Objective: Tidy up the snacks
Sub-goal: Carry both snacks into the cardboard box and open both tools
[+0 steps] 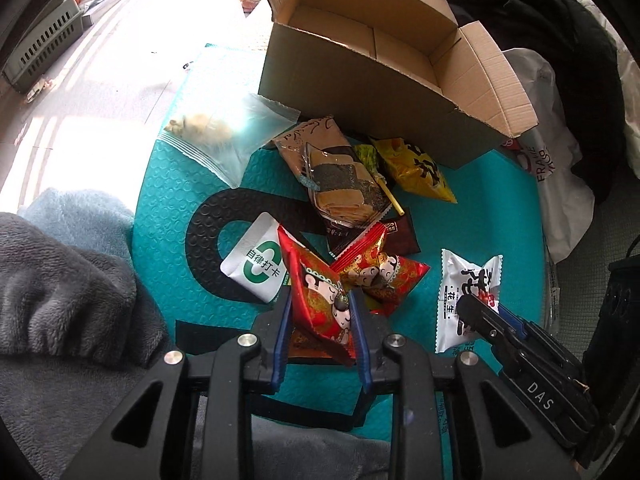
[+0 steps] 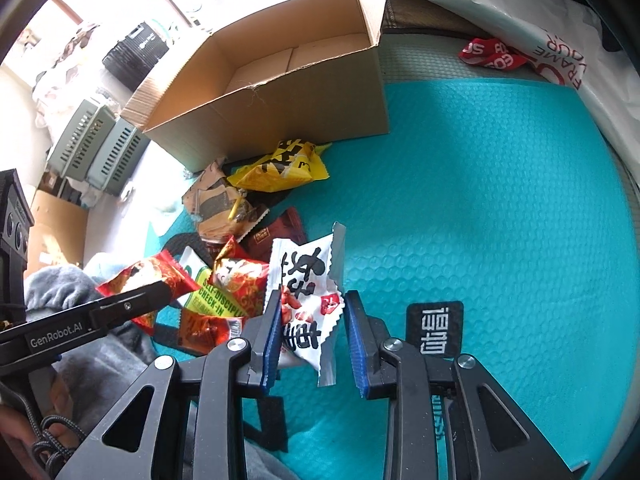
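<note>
My left gripper (image 1: 321, 294) is shut on a red snack packet (image 1: 320, 296) with a cartoon figure, held above the teal mat (image 1: 480, 208). My right gripper (image 2: 314, 294) is shut on a white peanut packet (image 2: 308, 276) with black characters. Each gripper shows in the other's view: the right gripper (image 1: 480, 314) at the white packet (image 1: 468, 280), the left gripper (image 2: 154, 290) at the red packet (image 2: 160, 274). An open cardboard box (image 1: 340, 92) (image 2: 300, 120) stands at the mat's far side. Loose snacks lie before it: a yellow packet (image 1: 416, 168), a seaweed cracker pack (image 1: 332, 176), a second red packet (image 1: 380, 272).
A white-green sachet (image 1: 256, 264), a clear zip bag (image 1: 224, 132) and a dark brown packet (image 1: 400, 236) lie on the mat. Grey fleece (image 1: 60, 280) borders the near left. A white plastic bag (image 1: 552, 168) and dark clothes (image 1: 560, 40) lie right. Grey crates (image 2: 100, 144) stand far left.
</note>
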`<state>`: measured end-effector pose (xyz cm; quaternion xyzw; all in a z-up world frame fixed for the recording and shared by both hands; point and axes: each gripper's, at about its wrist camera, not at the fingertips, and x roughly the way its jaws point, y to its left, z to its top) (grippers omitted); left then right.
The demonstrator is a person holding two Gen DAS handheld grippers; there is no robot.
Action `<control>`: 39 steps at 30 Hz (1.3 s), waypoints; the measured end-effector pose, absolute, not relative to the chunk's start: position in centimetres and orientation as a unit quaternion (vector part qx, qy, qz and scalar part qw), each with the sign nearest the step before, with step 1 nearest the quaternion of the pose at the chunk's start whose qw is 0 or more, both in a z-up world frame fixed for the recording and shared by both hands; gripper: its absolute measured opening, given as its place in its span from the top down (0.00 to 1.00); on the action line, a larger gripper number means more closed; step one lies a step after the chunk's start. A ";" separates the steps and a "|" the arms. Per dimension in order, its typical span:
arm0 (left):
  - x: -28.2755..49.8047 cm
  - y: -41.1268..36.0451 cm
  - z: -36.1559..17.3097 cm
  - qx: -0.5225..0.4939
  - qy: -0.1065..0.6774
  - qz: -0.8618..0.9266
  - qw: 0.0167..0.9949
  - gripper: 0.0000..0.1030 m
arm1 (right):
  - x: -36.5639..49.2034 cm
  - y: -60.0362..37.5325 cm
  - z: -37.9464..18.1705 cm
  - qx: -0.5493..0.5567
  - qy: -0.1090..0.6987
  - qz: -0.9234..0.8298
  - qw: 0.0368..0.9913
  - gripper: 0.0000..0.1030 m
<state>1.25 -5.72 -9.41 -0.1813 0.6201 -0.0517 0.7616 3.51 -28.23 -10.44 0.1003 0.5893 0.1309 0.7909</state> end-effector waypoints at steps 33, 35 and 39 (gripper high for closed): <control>12.0 -5.0 5.1 -0.133 0.462 -0.091 0.872 0.74 | 11.9 -24.8 1.1 0.079 0.466 0.201 0.858 0.72; 13.4 -5.2 5.5 -0.127 0.457 -0.096 0.875 0.74 | 13.2 -24.7 1.6 0.077 0.459 0.201 0.862 0.72; 16.1 -5.5 5.5 -0.120 0.453 -0.103 0.877 0.74 | 15.7 -24.6 2.1 0.073 0.450 0.200 0.867 0.72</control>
